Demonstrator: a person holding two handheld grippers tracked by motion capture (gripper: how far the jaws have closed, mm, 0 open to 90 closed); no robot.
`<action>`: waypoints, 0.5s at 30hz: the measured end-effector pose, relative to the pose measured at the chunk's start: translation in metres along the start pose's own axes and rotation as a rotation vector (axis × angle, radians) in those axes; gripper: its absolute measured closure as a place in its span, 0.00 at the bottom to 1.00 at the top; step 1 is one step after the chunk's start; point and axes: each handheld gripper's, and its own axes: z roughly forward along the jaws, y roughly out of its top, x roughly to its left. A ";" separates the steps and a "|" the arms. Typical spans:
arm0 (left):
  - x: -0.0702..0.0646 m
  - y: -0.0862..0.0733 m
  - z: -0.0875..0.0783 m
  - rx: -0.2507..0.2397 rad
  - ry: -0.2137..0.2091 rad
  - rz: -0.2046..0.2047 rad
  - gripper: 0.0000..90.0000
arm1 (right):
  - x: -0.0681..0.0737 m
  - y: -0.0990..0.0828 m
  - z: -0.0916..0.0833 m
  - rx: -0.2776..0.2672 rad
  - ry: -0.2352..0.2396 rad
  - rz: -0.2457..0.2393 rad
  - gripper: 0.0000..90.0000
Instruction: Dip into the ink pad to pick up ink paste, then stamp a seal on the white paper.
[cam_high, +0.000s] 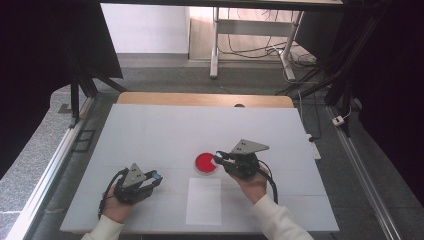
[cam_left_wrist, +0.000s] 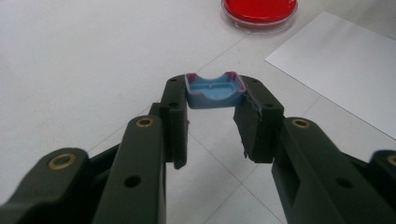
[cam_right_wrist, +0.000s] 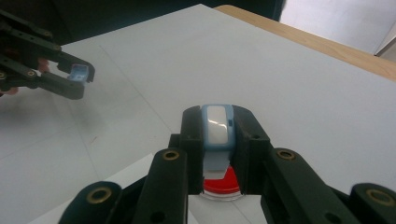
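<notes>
While the left tongs (cam_left_wrist: 212, 116) clamp a light, stiff blue cap (cam_left_wrist: 215, 90) by its sides, the right tongs (cam_right_wrist: 218, 135) pinch a slippery blue-white piece (cam_right_wrist: 217, 125) above the fragile red dish (cam_high: 206, 163).

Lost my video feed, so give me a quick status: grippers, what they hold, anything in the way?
Left gripper shut on blue cap. Right gripper shut on blue-and-white piece, above red dish. White sheet lies flat beside the dish; nothing blocking.

Red, blue, white and black
Red dish (cam_high: 206, 163), white paper sheet (cam_high: 204, 200), white tabletop (cam_high: 165, 130); black claws grip a blue cap (cam_left_wrist: 214, 90) and a blue-and-white piece (cam_right_wrist: 217, 126).
</notes>
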 end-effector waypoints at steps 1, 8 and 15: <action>0.000 0.000 0.000 0.001 0.000 0.003 0.72 | 0.001 -0.001 -0.002 -0.002 0.006 0.000 0.84; 0.002 -0.001 0.000 0.000 -0.001 -0.005 0.72 | 0.002 -0.004 -0.010 -0.006 0.024 0.000 0.84; 0.002 0.000 0.000 -0.002 0.002 -0.003 0.72 | 0.005 -0.006 -0.012 0.006 0.030 -0.013 0.84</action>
